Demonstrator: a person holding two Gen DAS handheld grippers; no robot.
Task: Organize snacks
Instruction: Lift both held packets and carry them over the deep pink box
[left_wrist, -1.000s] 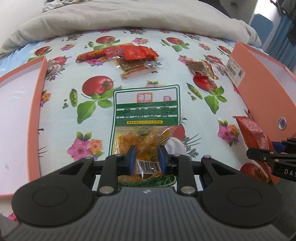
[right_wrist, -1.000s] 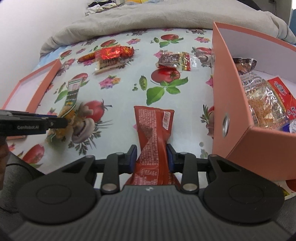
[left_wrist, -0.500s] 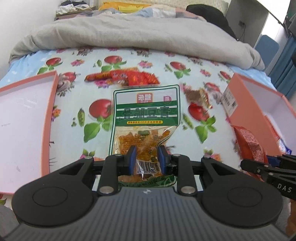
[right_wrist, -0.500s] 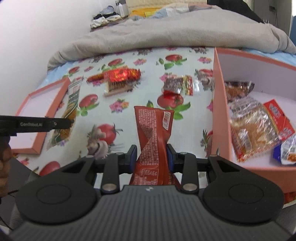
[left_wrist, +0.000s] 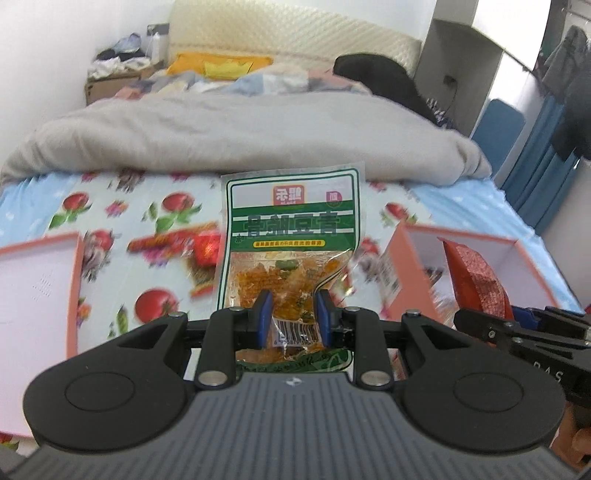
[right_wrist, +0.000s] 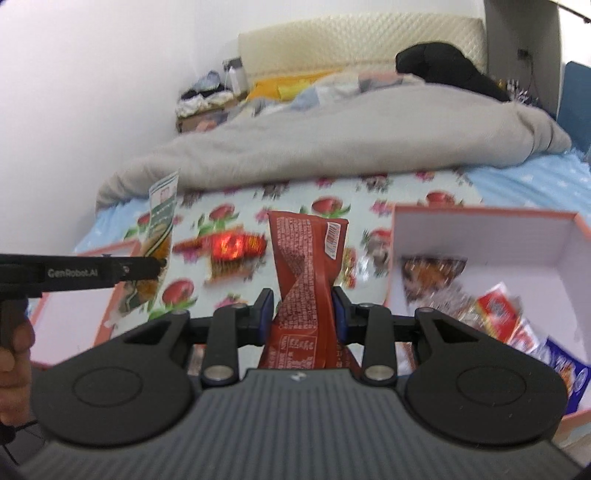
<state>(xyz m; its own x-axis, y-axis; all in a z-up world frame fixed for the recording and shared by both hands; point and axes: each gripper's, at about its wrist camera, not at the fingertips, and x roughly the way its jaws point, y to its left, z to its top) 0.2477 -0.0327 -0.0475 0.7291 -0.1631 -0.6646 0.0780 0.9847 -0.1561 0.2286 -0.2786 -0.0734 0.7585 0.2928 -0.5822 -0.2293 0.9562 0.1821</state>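
My left gripper (left_wrist: 291, 314) is shut on a green and white snack bag (left_wrist: 291, 229) and holds it up in the air above the floral cloth. My right gripper (right_wrist: 301, 314) is shut on a red snack packet (right_wrist: 306, 258), also lifted; it also shows in the left wrist view (left_wrist: 476, 277). The orange box (right_wrist: 480, 236) at the right holds several snack packs (right_wrist: 495, 314). Red wrapped snacks (right_wrist: 232, 247) lie on the cloth further back.
An orange box lid (left_wrist: 37, 288) lies at the left on the tomato-print cloth (left_wrist: 110, 210). A grey duvet (left_wrist: 240, 136) covers the bed behind. The left gripper's arm (right_wrist: 81, 273) crosses the right wrist view at left.
Both grippers have lifted their snacks up off the cloth and tilted upward, so the bed and wall now show. The box interior has come into view.
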